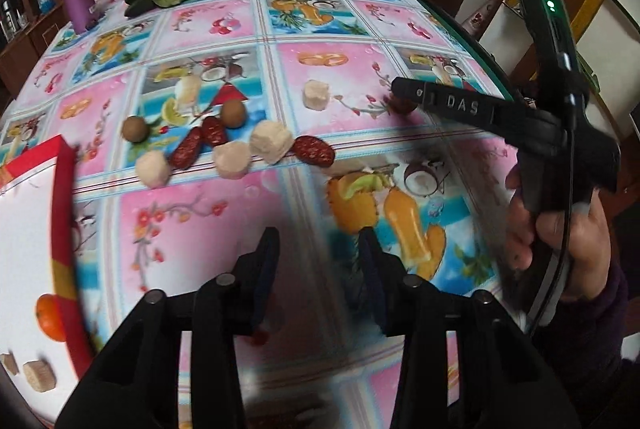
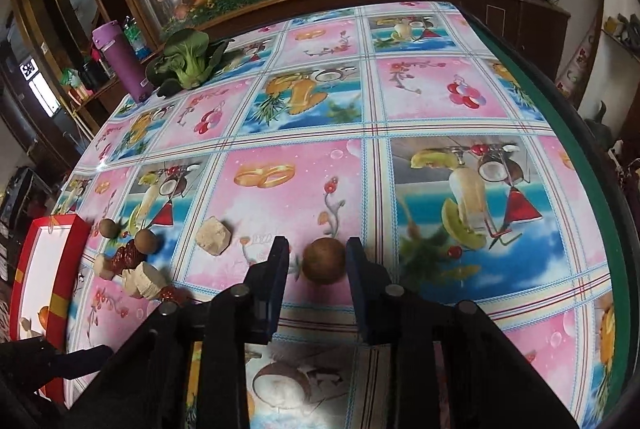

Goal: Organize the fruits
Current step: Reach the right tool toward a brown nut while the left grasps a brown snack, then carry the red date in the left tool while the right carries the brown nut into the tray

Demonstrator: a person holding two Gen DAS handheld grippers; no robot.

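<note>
The big tabletop has a bright picture cloth. A red box sits at its left edge, with an orange inside. Pale chunks, dark red dates and small brown balls lie in a bunch near the box. The right hand-held gripper is open, with a brown round fruit between its fingers, not squeezed. The left hand-held gripper is open and empty.

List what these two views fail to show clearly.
- Red-rimmed white tray: cut off by the left wrist view's left edge.
- Small round brown fruit: whether the open right gripper touches it is unclear in the right wrist view.
- Left gripper: fingers motion-blurred, left wrist view.
</note>
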